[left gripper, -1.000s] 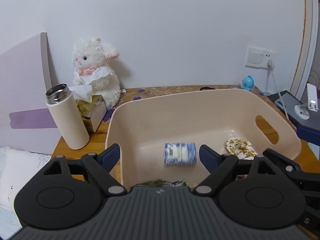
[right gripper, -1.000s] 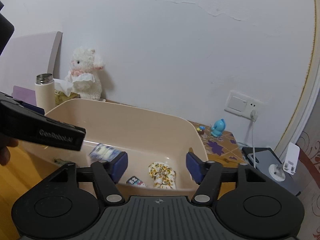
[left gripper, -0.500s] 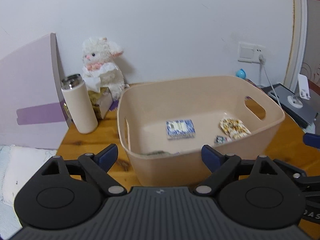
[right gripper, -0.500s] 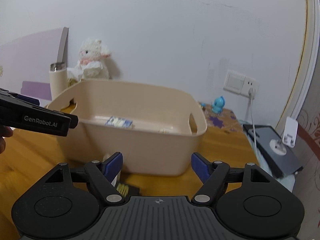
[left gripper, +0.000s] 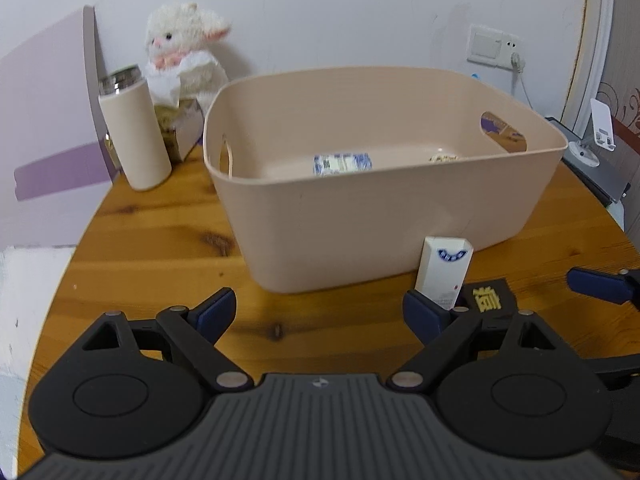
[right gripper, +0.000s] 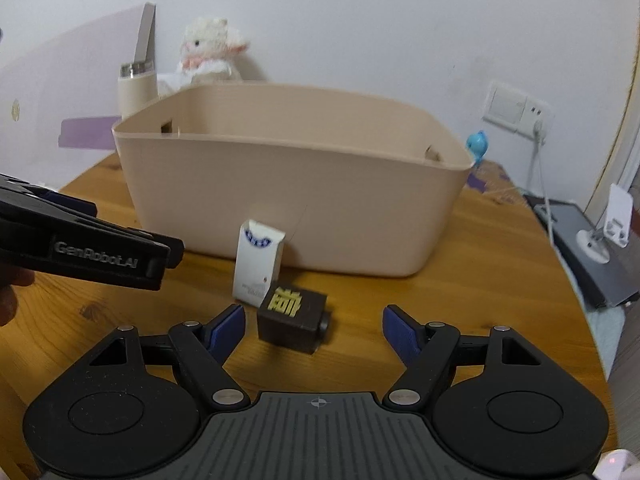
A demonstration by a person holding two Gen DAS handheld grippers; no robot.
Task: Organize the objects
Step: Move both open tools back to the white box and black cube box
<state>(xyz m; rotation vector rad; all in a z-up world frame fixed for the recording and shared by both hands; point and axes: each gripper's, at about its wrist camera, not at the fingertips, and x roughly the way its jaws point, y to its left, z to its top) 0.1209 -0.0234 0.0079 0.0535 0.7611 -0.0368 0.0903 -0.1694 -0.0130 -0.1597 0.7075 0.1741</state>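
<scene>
A round wooden table (right gripper: 360,292) carries a beige plastic bin (right gripper: 296,200) with cut-out handles. Inside the bin lie a blue-and-white packet (left gripper: 342,163) and a yellow patterned item (left gripper: 443,157). Just in front of the bin stands a white carton (right gripper: 258,266), upright, with a small dark box (right gripper: 292,318) bearing a gold character touching its base. The left gripper (left gripper: 320,316) hangs spread wide over bare wood; the right gripper (right gripper: 314,326) is also wide, empty, the dark box just ahead of it
</scene>
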